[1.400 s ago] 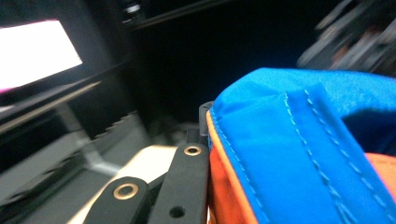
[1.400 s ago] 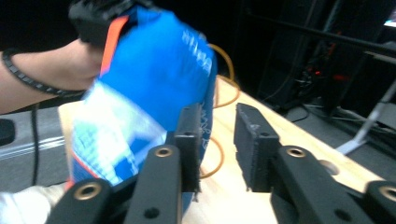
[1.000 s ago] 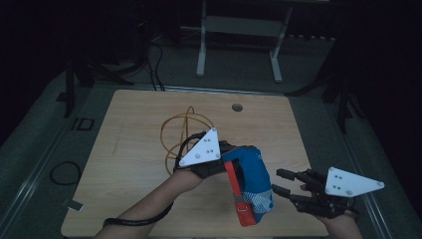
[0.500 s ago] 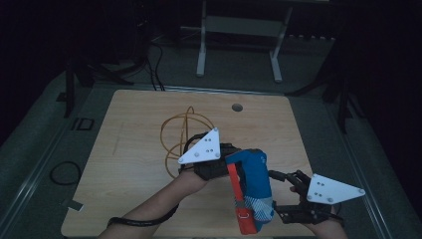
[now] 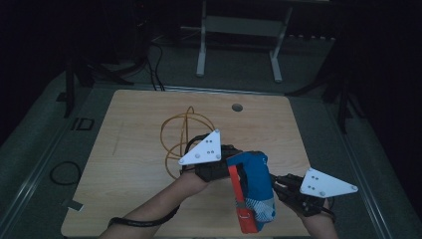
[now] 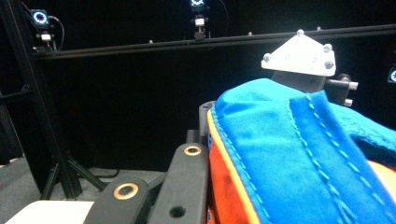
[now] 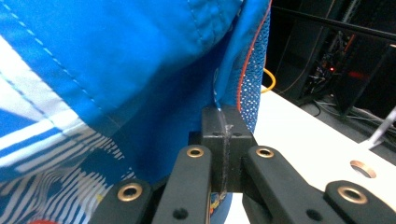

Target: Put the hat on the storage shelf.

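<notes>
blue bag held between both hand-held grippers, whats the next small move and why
Probably draw the right hand-held gripper slightly away from the left hand-held gripper. The right one's jaws are shut on a thin edge of the blue bag and the left holds its other side, so a gentle pull should spread the fabric.

Left gripper [image 5: 234,169]: black linkage arms — brass-ringed pivots, white three-cornered plate with screws.
Right gripper [image 7: 223,154]: black — brass rivets, same plate.
Left wrist: thin black strap [image 5: 144,219].
</notes>
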A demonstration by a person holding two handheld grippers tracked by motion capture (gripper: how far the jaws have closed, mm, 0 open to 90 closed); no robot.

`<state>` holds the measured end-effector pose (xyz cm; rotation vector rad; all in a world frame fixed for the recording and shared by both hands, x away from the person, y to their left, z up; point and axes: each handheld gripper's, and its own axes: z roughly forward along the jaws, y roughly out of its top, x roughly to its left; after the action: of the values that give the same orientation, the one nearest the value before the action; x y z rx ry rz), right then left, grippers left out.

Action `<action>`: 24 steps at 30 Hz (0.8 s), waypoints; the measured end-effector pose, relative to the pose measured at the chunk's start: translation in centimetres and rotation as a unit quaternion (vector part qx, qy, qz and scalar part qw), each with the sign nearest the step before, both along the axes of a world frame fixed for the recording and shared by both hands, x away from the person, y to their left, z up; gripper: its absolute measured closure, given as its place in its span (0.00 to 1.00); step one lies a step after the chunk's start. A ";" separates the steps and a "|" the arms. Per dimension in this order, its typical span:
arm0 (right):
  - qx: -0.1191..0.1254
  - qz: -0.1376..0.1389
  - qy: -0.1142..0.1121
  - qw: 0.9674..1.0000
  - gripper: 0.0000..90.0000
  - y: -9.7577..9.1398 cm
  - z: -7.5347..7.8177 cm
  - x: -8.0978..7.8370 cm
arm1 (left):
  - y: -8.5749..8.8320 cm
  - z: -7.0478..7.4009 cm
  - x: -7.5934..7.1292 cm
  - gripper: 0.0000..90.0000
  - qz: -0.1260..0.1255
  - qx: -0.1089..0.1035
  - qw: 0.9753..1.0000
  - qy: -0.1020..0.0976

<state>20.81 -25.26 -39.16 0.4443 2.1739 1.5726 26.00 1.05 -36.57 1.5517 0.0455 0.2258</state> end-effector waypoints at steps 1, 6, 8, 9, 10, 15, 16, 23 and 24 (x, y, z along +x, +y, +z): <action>0.001 -0.001 -0.003 1.000 0.98 0.0 0.1 0.0 | 0.0 0.0 0.0 1.00 -0.002 -0.002 1.000 0.001; 0.025 -0.007 -0.004 1.000 0.66 -0.2 0.5 0.0 | -0.1 -0.1 0.0 1.00 -0.009 0.005 1.000 0.002; 0.027 -0.008 -0.008 1.000 0.57 -0.1 0.9 0.2 | -0.2 -0.2 -0.1 1.00 -0.017 0.008 1.000 -0.001; 0.027 -0.008 -0.008 1.000 0.57 -0.1 0.9 0.2 | -0.3 -0.2 -0.1 1.00 -0.022 0.008 1.000 0.000; 0.023 -0.004 -0.010 1.000 0.63 0.0 0.9 0.2 | -0.4 -0.3 0.0 1.00 -0.033 0.005 0.999 0.003; 0.011 0.016 -0.016 1.000 0.94 0.5 0.8 0.2 | -0.4 -0.3 0.1 1.00 -0.039 0.002 0.999 0.009; 0.008 0.012 -0.020 1.000 0.98 0.5 0.8 0.1 | -0.3 -0.3 0.1 1.00 -0.037 0.003 0.999 0.008; 0.013 -0.003 -0.028 1.000 1.00 0.3 1.0 0.0 | 0.1 -0.2 0.1 1.00 -0.030 0.000 1.000 0.007; 0.013 -0.008 -0.032 0.999 1.00 0.3 1.1 -0.1 | 0.2 -0.1 0.1 1.00 -0.027 0.001 1.000 0.005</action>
<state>20.74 -24.96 -38.05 0.4110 2.0991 1.5869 26.11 1.21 -36.71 1.5539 0.0111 0.1745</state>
